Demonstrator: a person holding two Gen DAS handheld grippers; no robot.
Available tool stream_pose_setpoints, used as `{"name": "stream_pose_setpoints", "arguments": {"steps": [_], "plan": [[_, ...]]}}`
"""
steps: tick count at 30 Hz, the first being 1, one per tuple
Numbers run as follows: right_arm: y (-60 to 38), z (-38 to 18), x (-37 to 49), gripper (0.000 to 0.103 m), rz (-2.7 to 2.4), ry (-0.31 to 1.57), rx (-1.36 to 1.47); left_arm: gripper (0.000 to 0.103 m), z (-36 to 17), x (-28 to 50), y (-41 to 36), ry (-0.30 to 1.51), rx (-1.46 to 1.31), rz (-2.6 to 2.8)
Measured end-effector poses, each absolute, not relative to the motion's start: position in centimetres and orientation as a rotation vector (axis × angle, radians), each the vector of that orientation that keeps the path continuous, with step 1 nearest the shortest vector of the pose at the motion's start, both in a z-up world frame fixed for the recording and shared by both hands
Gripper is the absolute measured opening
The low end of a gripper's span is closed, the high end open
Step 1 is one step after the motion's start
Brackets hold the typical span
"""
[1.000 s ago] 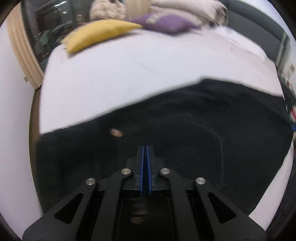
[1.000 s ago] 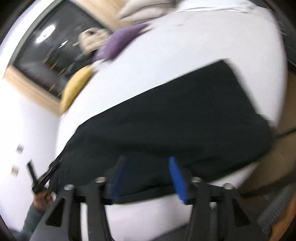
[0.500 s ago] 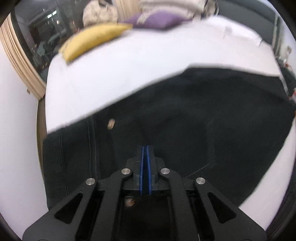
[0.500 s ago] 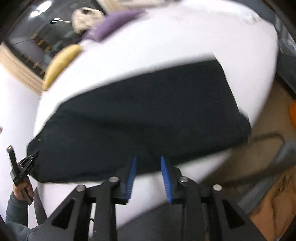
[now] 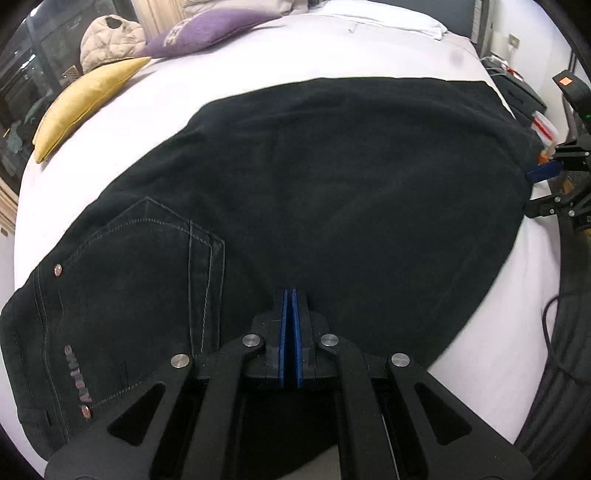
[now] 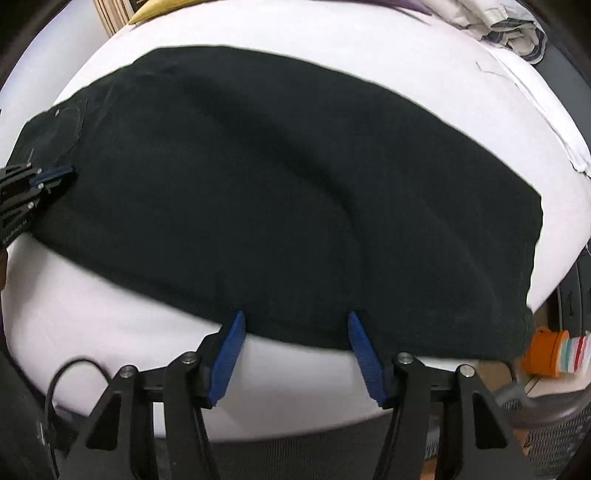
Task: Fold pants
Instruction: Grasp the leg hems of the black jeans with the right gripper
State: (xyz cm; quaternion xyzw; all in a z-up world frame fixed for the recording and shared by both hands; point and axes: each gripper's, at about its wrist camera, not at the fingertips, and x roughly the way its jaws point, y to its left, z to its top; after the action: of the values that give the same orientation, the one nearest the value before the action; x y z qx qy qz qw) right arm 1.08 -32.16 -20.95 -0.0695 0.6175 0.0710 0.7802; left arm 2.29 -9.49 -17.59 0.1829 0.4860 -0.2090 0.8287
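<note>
Black pants point(image 5: 314, 192) lie flat across the white bed point(image 5: 236, 70), back pocket and waistband at the left. My left gripper point(image 5: 290, 295) is shut, its blue pads pressed together over the pants' near edge close to the pocket; whether cloth is pinched I cannot tell. It also shows in the right wrist view point(image 6: 55, 175) at the waist end. My right gripper point(image 6: 295, 319) is open, its fingertips at the near edge of the pants point(image 6: 277, 184) toward the leg end. It shows at the right edge of the left wrist view point(image 5: 546, 173).
A yellow cushion point(image 5: 81, 99), a purple cushion point(image 5: 207, 29) and a beige pillow point(image 5: 107, 40) lie at the far side of the bed. An orange and striped object point(image 6: 554, 354) sits beyond the bed's right corner. A cable point(image 6: 74, 373) hangs at the near left.
The pants have come down from a lifted, bunched state to lie spread flat. My right gripper has opened wide and sits at the pants' near edge. The left gripper stays shut.
</note>
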Motion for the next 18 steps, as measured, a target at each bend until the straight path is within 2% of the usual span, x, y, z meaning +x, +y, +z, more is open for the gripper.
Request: {"name": "stream_pose_setpoints", "arguments": {"steps": [2,3,6,8,9,10,12,15,18], "plan": [[-33.4,-20.5,0.0,0.059,0.149,1.323,-0.085,0.002,-17.5,2.2,-9.1,1.037,0.379,-0.453],[-34.4,-20.1,-0.7,0.052,0.138,1.313,-0.057,0.002,-17.4,1.9,-9.4,1.043,0.37,-0.454],[-37.5,-17.6,-2.4,0.051,0.089,1.221,0.141,0.002,-17.5,1.5,-9.3,1.055,0.364,-0.457],[-41.9,-16.7,-4.1,0.059,-0.028,1.122,0.386,0.002,-17.5,1.5,-8.4,1.053,0.365,-0.454],[-44.1,-16.7,-5.0,0.068,-0.093,1.084,0.506,0.002,-17.5,1.4,-8.4,1.052,0.368,-0.451],[-47.3,-17.2,-6.6,0.069,-0.18,1.024,0.684,0.002,-17.6,1.3,-8.3,1.053,0.37,-0.448],[-50.6,-17.9,-7.7,0.069,-0.248,0.959,0.864,0.002,-17.6,1.1,-8.4,1.053,0.375,-0.443],[-53.5,-19.2,-9.9,0.069,-0.317,0.861,1.016,0.002,-17.7,1.5,-8.7,1.054,0.363,-0.436],[-53.5,-21.0,-10.0,0.069,-0.341,0.847,1.129,0.002,-17.8,1.9,-8.7,1.054,0.35,-0.434]]}}
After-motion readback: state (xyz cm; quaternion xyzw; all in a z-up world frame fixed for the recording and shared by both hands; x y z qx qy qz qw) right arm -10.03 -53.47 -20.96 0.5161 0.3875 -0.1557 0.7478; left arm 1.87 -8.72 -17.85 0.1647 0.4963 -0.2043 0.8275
